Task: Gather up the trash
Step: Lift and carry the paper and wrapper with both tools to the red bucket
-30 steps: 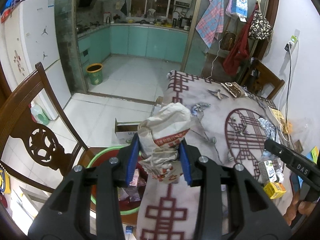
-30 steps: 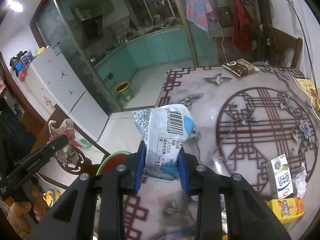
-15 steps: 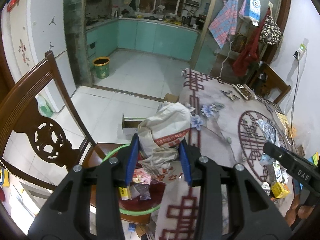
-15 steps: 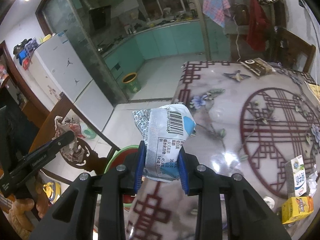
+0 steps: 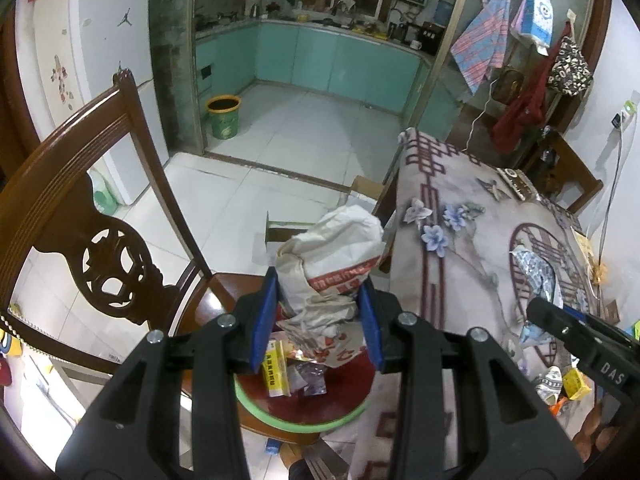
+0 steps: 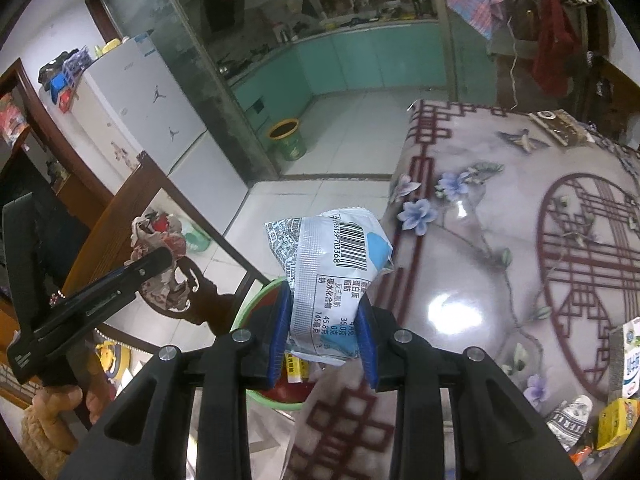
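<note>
My left gripper (image 5: pixel 318 316) is shut on a crumpled white paper bag (image 5: pixel 332 260) with red print, held above a green-rimmed red basin (image 5: pixel 320 400) on a wooden chair seat. The basin holds wrappers. My right gripper (image 6: pixel 322 334) is shut on a silver-blue snack wrapper (image 6: pixel 332 276) with a barcode, over the table's left edge beside the basin (image 6: pixel 260 360). The left gripper also shows in the right wrist view (image 6: pixel 152 264), and the right gripper in the left wrist view (image 5: pixel 540 314).
The table (image 6: pixel 500 260) has a patterned cloth. Small cartons (image 6: pixel 616 424) and wrappers lie at its near right corner. A wooden chair back (image 5: pixel 80 208) stands left. A cardboard box (image 5: pixel 280 232) sits on the floor. A green bin (image 5: pixel 224 116) stands by the kitchen doorway.
Both grippers have moved left, away from the table's middle, each keeping its trash. The left one now hangs over the basin on the chair; the right one is nearer the table's edge.
</note>
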`<state>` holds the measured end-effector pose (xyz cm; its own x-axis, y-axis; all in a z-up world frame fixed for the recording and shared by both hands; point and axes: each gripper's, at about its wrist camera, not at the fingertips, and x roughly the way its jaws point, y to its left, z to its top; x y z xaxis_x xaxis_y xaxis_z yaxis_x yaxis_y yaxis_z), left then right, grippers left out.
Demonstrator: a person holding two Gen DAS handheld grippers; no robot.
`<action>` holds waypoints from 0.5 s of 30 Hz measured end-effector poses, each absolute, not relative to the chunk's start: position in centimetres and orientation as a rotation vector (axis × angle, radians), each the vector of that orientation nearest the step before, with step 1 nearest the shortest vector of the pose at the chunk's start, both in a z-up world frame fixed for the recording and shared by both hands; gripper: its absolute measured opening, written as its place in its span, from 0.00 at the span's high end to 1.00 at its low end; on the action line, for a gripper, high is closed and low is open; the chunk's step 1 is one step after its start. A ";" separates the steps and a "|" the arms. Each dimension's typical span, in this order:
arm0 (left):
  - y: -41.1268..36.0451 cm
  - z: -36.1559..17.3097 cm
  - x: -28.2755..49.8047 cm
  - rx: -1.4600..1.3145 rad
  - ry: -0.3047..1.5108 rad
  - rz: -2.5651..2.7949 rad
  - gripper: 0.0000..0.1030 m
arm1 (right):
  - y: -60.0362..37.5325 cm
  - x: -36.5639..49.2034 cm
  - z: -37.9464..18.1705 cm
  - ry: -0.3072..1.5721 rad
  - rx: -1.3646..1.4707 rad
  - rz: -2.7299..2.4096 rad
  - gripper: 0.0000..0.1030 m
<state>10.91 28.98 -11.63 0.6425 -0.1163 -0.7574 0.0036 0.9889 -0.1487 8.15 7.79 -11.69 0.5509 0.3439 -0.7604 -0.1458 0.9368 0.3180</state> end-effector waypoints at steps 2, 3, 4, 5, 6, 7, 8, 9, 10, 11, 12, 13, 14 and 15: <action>29.3 -12.1 11.2 -0.138 0.882 -0.068 0.64 | 8.4 8.4 -11.9 0.955 0.224 0.300 0.70; 29.5 -12.3 11.4 -0.137 0.887 -0.069 0.64 | 8.7 8.5 -12.0 0.958 0.222 0.302 0.70; 29.6 -12.4 11.5 -0.138 0.889 -0.069 0.64 | 9.0 8.7 -12.1 0.961 0.220 0.305 0.70; 29.7 -12.5 11.7 -0.139 0.893 -0.070 0.64 | 9.2 8.8 -12.1 0.964 0.218 0.307 0.70; 29.8 -12.6 11.8 -0.140 0.896 -0.071 0.64 | 9.4 9.0 -12.2 0.967 0.217 0.309 0.70; 29.9 -12.8 11.9 -0.139 0.899 -0.071 0.64 | 9.6 9.1 -12.3 0.968 0.219 0.306 0.70; 30.0 -12.9 12.1 -0.139 0.901 -0.072 0.64 | 9.7 9.3 -12.4 0.972 0.218 0.307 0.70; 30.1 -12.9 12.2 -0.140 0.903 -0.072 0.64 | 9.8 9.4 -12.5 0.975 0.219 0.307 0.70; 30.0 -13.1 12.4 -0.141 0.907 -0.072 0.64 | 10.0 9.6 -12.7 0.980 0.219 0.308 0.70; 30.1 -13.2 12.5 -0.142 0.910 -0.070 0.64 | 10.1 9.7 -12.7 0.983 0.218 0.308 0.70; 30.3 -13.4 12.6 -0.142 0.914 -0.070 0.64 | 10.3 9.9 -12.9 0.988 0.217 0.309 0.69; 30.4 -13.6 12.8 -0.141 0.919 -0.070 0.64 | 10.4 10.1 -13.1 0.994 0.216 0.312 0.69; 30.4 -13.9 13.0 -0.141 0.925 -0.070 0.64 | 10.6 10.2 -13.3 1.000 0.214 0.315 0.69; 30.5 -14.1 13.1 -0.140 0.932 -0.069 0.64 | 10.9 10.4 -13.6 1.011 0.208 0.318 0.69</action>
<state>13.12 30.54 -14.14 0.5950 -0.1200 -0.7947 -0.0011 0.9887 -0.1501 10.42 10.91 -13.61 0.4909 0.3550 -0.7956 -0.1648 0.9346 0.3153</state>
